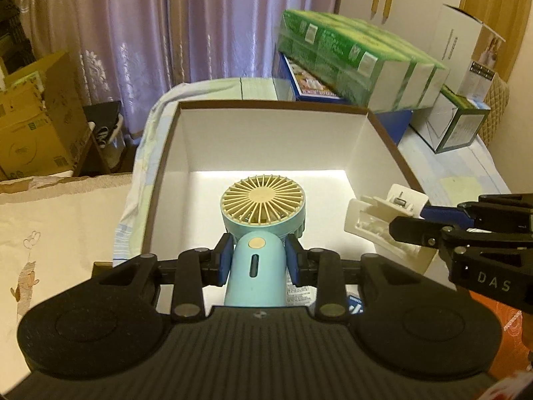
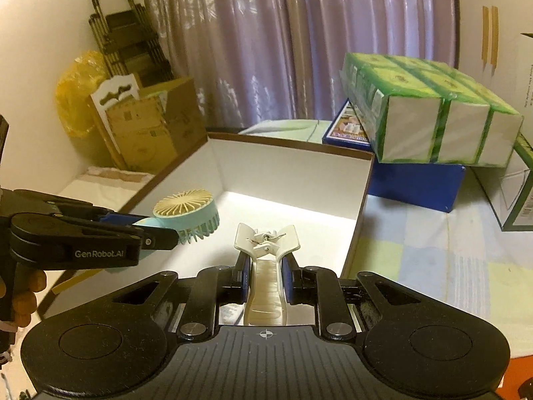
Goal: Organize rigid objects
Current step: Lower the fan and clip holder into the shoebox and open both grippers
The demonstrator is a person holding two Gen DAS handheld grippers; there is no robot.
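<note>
My left gripper [image 1: 256, 261] is shut on the handle of a light blue handheld fan [image 1: 260, 220] with a cream grille, held over the open white box [image 1: 266, 140] with brown rim. My right gripper [image 2: 265, 275] is shut on a pearly white hair claw clip [image 2: 266, 256], held over the same box [image 2: 293, 173] near its right wall. The clip [image 1: 383, 216] and right gripper [image 1: 409, 223] show at the right of the left wrist view. The fan [image 2: 186, 213] and left gripper [image 2: 150, 226] show at the left of the right wrist view.
The box sits on a bed with a pastel checked sheet [image 2: 449, 253]. Green tissue packs [image 1: 359, 63] lie on a blue box [image 2: 416, 183] behind it, with more boxes [image 1: 456, 126] to the right. Cardboard boxes [image 1: 36, 116] and a curtain [image 1: 186, 23] stand beyond.
</note>
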